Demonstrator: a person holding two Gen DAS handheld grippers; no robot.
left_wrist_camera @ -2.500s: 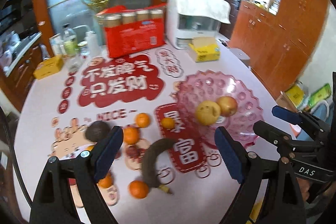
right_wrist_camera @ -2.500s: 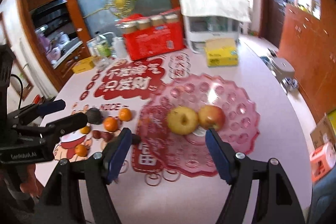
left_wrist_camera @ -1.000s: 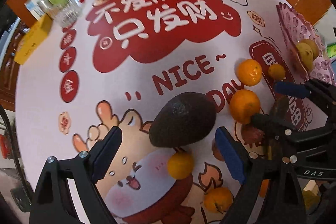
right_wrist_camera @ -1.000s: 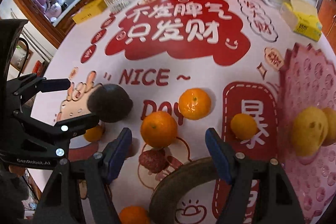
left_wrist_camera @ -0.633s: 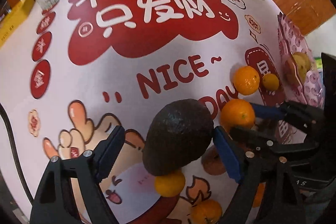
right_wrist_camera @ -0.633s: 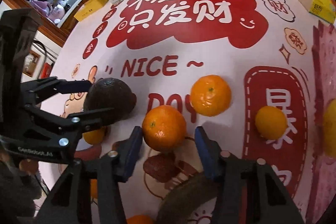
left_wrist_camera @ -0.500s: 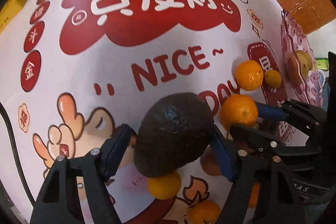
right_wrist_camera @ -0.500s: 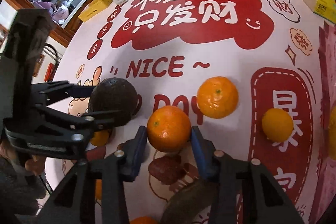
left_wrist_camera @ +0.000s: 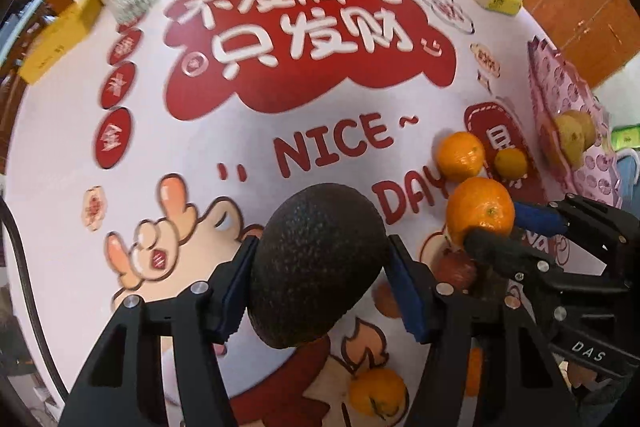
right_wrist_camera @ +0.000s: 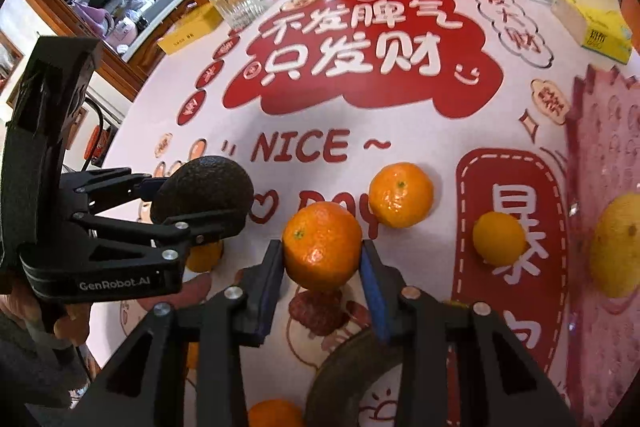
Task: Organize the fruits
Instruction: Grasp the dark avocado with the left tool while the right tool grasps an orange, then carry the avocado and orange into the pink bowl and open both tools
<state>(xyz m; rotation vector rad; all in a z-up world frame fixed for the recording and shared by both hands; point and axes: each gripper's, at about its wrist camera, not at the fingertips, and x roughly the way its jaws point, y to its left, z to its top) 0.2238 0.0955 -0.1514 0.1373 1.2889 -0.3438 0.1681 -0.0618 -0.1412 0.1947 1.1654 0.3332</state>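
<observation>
Right wrist view: we are seeing the right gripper [right_wrist_camera: 322,263] closing its blue pads onto a round orange mandarin [right_wrist_camera: 322,245]; the pads are pressing both its flanks.

Left wrist view: the left gripper [left_wrist_camera: 318,277] is closing on a dark pebbly avocado [left_wrist_camera: 316,267], pads touching both sides, the fruit's long axis running roughly along the fingers.

The relation we are watching: the pink scalloped plastic fruit plate [right_wrist_camera: 600,155] is lying toward the right edge of the tabletop, already holding a yellowish apple [right_wrist_camera: 618,245]. We are judging the right hand nearer to it, with two loose mandarins between. The left hand is sitting farther out and, by our reckoning, having to cross past the right gripper.
</observation>
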